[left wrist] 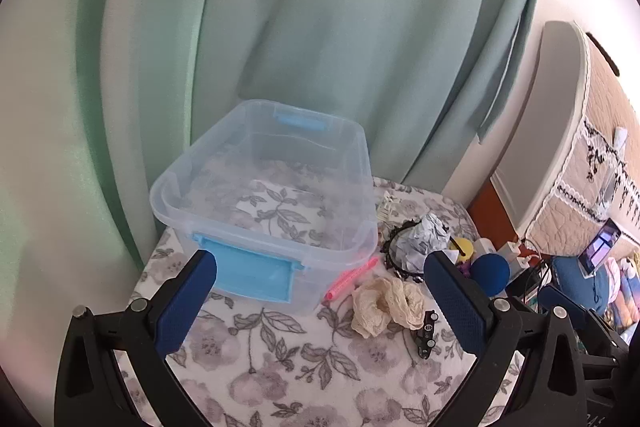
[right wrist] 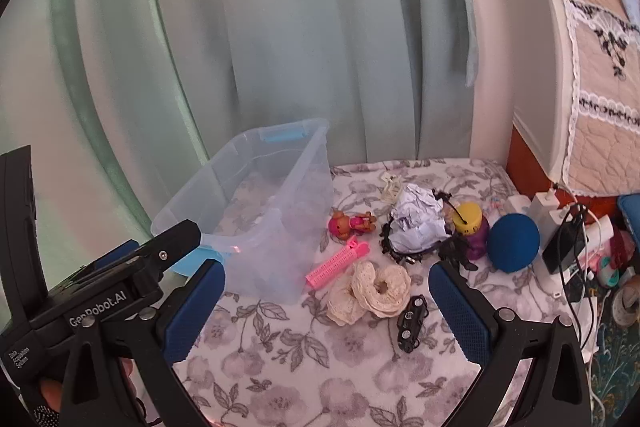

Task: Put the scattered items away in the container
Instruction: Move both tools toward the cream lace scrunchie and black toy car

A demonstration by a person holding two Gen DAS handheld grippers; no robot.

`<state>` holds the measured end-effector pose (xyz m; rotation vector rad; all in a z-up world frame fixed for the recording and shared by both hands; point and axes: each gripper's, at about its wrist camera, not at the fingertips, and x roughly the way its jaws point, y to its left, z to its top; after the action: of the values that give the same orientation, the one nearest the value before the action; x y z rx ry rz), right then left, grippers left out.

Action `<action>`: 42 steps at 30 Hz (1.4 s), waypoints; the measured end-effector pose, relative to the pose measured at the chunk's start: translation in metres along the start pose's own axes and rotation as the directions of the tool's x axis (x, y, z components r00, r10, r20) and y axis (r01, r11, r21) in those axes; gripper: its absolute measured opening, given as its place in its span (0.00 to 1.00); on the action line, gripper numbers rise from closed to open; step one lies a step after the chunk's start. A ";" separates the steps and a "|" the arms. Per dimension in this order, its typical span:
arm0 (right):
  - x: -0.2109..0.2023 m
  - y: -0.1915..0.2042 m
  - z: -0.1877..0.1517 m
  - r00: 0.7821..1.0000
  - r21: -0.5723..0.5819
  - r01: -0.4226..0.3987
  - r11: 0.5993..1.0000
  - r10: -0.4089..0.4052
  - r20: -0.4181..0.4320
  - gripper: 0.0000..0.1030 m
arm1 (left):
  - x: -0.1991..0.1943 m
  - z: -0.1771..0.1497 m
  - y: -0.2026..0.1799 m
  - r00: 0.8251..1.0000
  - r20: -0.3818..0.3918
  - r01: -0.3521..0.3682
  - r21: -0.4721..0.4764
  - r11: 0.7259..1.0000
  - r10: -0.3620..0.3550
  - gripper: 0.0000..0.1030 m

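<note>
Left gripper (left wrist: 320,269), nearest the lens: blue-padded fingers (left wrist: 182,305) spread to full width, nothing between the pads, poised above a floral cloth (left wrist: 280,367). Right gripper (right wrist: 326,277): likewise fully spread and empty, angled down at the same cloth.

Clear container (left wrist: 264,195), lidless, with light-blue latches (left wrist: 252,273): standing on the cloth at the left, close to green curtains (left wrist: 320,27); interior bare, the floral print visible through the base. In the right wrist view the container (right wrist: 280,211) stands left of the scattered items.

Scattered items, all outside the container, on the cloth to its right:
- pink hair-roller clip (right wrist: 336,267), just beside the near right corner of the container;
- cream lace scrunchie (right wrist: 370,291), near the clip, on the camera side;
- small black toy car (right wrist: 412,317), just beside the scrunchie;
- small doll in pink (right wrist: 352,223), lying on its side near the container wall;
- crumpled white paper (right wrist: 418,223), sitting on a black lace band (right wrist: 390,247);
- white claw clip (right wrist: 390,187), behind the paper;
- yellow-and-purple toy (right wrist: 472,227), right of the paper;
- blue ball (right wrist: 514,243), at the right edge of the cloth.

Beyond the cloth: white chargers and cables (right wrist: 560,223), and a quilted cover with lace trim (right wrist: 592,87).
</note>
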<state>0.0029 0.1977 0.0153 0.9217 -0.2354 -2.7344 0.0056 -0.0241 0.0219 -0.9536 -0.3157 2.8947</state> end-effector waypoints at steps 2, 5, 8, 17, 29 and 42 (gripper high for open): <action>0.003 -0.009 -0.005 1.000 0.020 0.001 1.000 0.000 -0.019 1.00 | 0.006 -0.004 -0.006 1.000 -0.015 0.003 0.013 1.000 -0.003 1.00; 0.010 -0.023 -0.013 0.999 0.040 0.011 0.999 -0.009 -0.050 1.00 | 0.021 -0.010 -0.017 0.998 -0.056 0.015 0.028 0.999 -0.013 1.00; 0.016 -0.036 -0.021 0.997 0.049 0.024 0.999 -0.020 -0.078 1.00 | 0.036 -0.020 -0.027 0.994 -0.107 0.033 0.040 0.999 -0.028 1.00; 0.037 -0.069 -0.041 0.989 0.090 0.034 0.995 -0.021 -0.147 0.94 | 0.069 -0.042 -0.046 0.976 -0.216 0.039 0.075 0.996 -0.022 1.00; 0.080 -0.092 -0.067 0.963 0.129 0.058 0.990 -0.021 -0.269 0.74 | 0.108 -0.062 -0.045 0.946 -0.322 0.043 0.056 0.997 -0.023 0.99; 0.122 -0.098 -0.082 0.935 0.118 0.073 0.990 -0.027 -0.353 0.58 | 0.141 -0.070 -0.061 0.918 -0.392 0.100 0.069 0.993 -0.065 0.95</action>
<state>-0.0580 0.2508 -0.1412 1.4471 -0.3271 -2.5613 -0.0654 0.0665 -0.1020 -1.4259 -0.1899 2.5381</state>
